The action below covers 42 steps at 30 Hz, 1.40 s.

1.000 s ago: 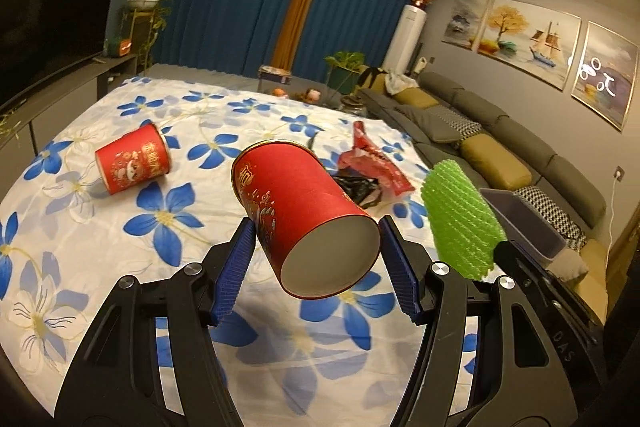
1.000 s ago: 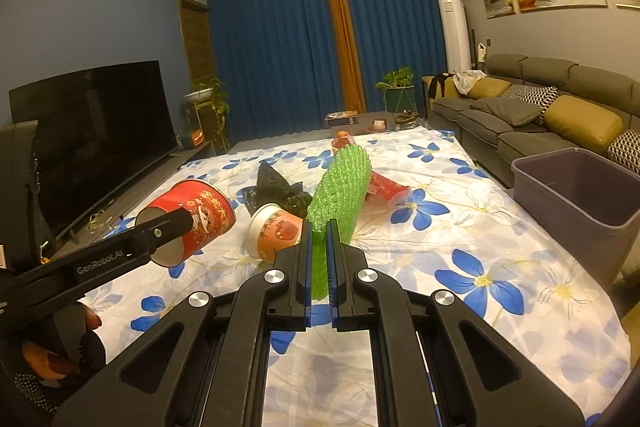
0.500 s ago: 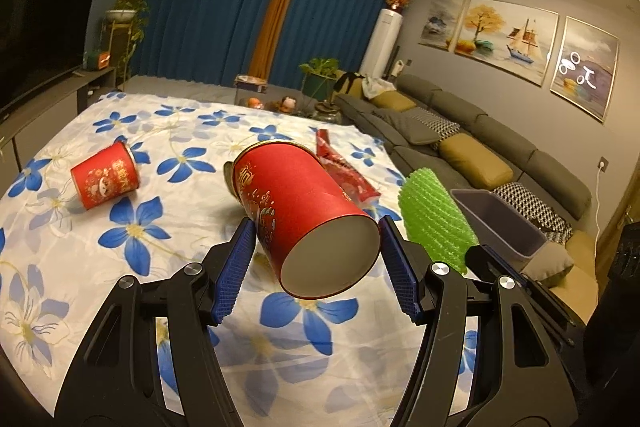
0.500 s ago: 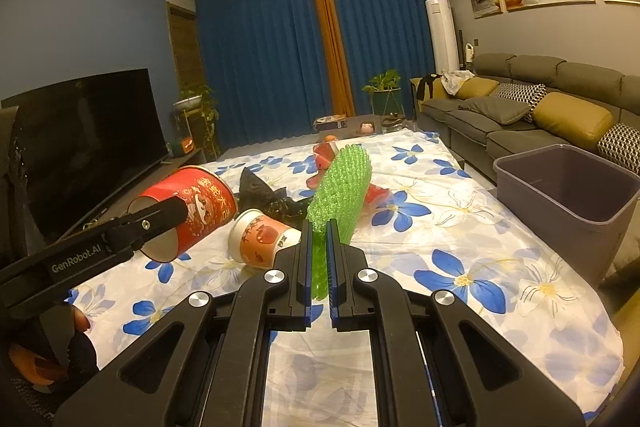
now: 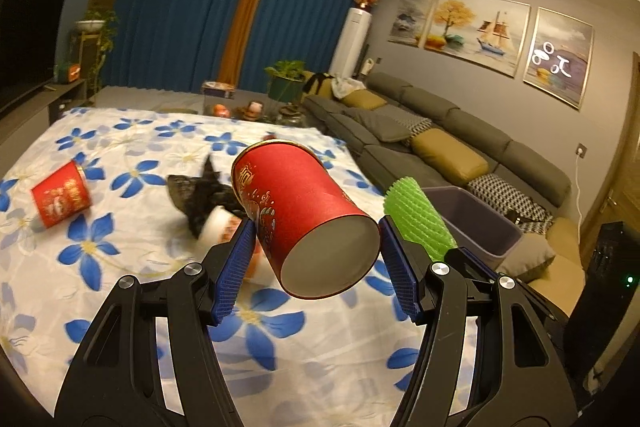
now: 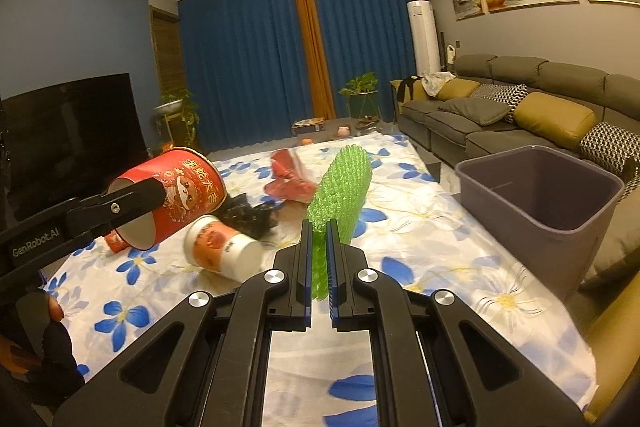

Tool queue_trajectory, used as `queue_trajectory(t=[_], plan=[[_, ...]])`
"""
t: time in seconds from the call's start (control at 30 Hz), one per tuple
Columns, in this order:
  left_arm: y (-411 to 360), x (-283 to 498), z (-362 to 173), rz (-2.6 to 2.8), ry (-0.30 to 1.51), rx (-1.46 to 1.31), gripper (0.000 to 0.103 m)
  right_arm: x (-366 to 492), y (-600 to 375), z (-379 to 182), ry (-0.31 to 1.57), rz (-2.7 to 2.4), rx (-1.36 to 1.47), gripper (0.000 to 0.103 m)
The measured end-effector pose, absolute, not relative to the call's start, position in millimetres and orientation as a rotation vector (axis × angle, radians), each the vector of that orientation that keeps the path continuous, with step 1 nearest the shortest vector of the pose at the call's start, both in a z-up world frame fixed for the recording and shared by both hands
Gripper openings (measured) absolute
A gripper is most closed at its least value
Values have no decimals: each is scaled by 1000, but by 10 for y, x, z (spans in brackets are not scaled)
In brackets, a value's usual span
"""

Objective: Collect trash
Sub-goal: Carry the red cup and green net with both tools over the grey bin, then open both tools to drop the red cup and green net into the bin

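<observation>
While my left hand-held gripper clamps the red paper cup across its lower body, the cup is lifted clear of the floral sheet, tilted, base toward the camera. My right hand-held gripper is pinched tight on the green foam net sleeve, which sticks up and forward from between the pads. Grey bin sits at the right edge of the sheet, next to the sofa, open top, well apart from both held items. On the sheet: a second red cup lying on its side far left, a white and orange cup on its side, black crumpled plastic just behind it, a red wrapper beyond that. Left view is motion-blurred around the black plastic.
</observation>
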State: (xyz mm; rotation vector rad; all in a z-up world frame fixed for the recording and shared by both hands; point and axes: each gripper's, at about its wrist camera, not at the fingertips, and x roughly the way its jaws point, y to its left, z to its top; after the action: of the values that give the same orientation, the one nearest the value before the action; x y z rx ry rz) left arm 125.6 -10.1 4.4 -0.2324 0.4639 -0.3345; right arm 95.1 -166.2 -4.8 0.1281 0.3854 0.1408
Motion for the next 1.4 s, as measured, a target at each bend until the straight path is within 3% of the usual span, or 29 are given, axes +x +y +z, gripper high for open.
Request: queue_trajectory(t=[0.33,0.73,1.07,1.4], plan=[[-635,1581,80,-479,482,-220,62,1030,-2138,87,330,36,115,7],[-1889,2207,195,-717,466,-198,62,1291,-3284,216,270,-229,142,7],[-2701,2651,-120,-830,562,-173,62,1517,-3780,-32,315,-277,177,8],[-2995,2883,-402,-861,659,-171,62,1649,-3888,-232,364,-275,209,8]])
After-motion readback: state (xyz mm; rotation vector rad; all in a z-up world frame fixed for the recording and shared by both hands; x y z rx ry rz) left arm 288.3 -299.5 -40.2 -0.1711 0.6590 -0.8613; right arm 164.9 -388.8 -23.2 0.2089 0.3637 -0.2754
